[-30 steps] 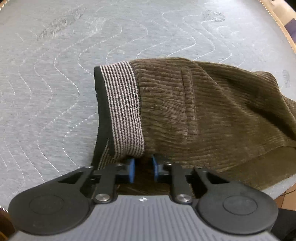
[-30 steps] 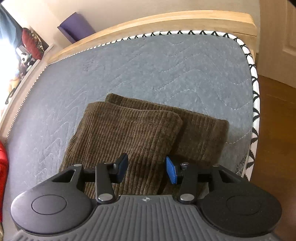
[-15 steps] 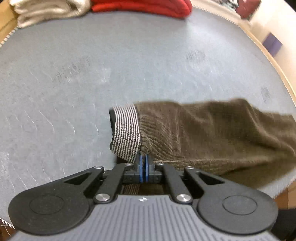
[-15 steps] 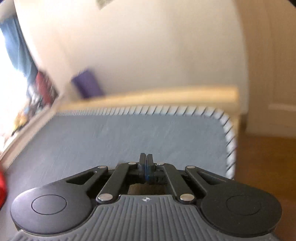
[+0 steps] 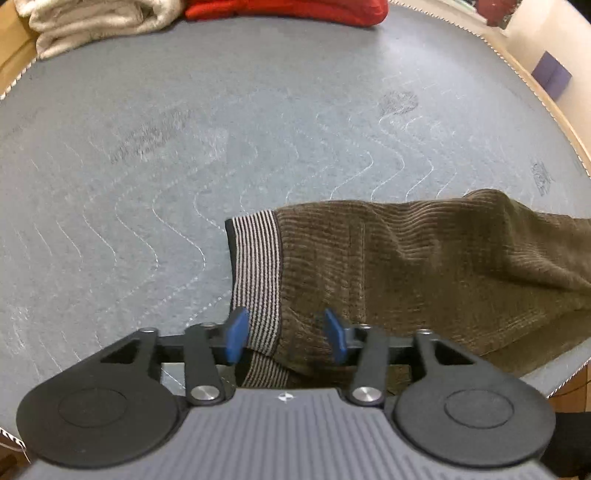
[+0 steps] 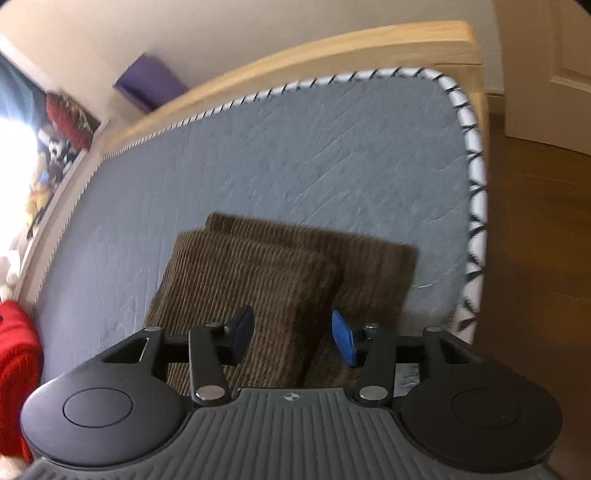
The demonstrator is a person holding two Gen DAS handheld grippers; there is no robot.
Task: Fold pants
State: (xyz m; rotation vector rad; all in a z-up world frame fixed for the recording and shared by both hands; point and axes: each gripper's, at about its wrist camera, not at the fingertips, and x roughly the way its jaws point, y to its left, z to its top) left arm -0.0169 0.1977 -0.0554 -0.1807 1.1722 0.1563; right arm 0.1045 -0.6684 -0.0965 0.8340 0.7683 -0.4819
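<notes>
The brown corduroy pants (image 5: 424,266) are lying folded on the grey quilted mattress (image 5: 221,147), close to its near edge. In the left wrist view, the striped waistband (image 5: 258,269) is facing left, and the rest of the cloth is running off to the right, where it is draping toward the mattress border. The left claw (image 5: 286,336) is hovering just above the waistband corner with its blue pads (image 5: 236,334) spread wide apart, gripping nothing; one pad is sitting over the striped band and the other over the corduroy beside it.

In the right wrist view, the pants (image 6: 258,280) are showing as two stacked layers, the upper one lying slightly offset to the left over the lower one. The right claw (image 6: 291,336) is likewise standing spread, its pads (image 6: 345,341) apart above the near end of the cloth, not pinching it.

At the far edge of the mattress, a cream towel (image 5: 92,22) and a red garment (image 5: 288,9) are lying side by side. A wooden bed frame (image 6: 332,48) is running along the far side in the right view, with a purple box (image 6: 151,83) sitting beyond it.
</notes>
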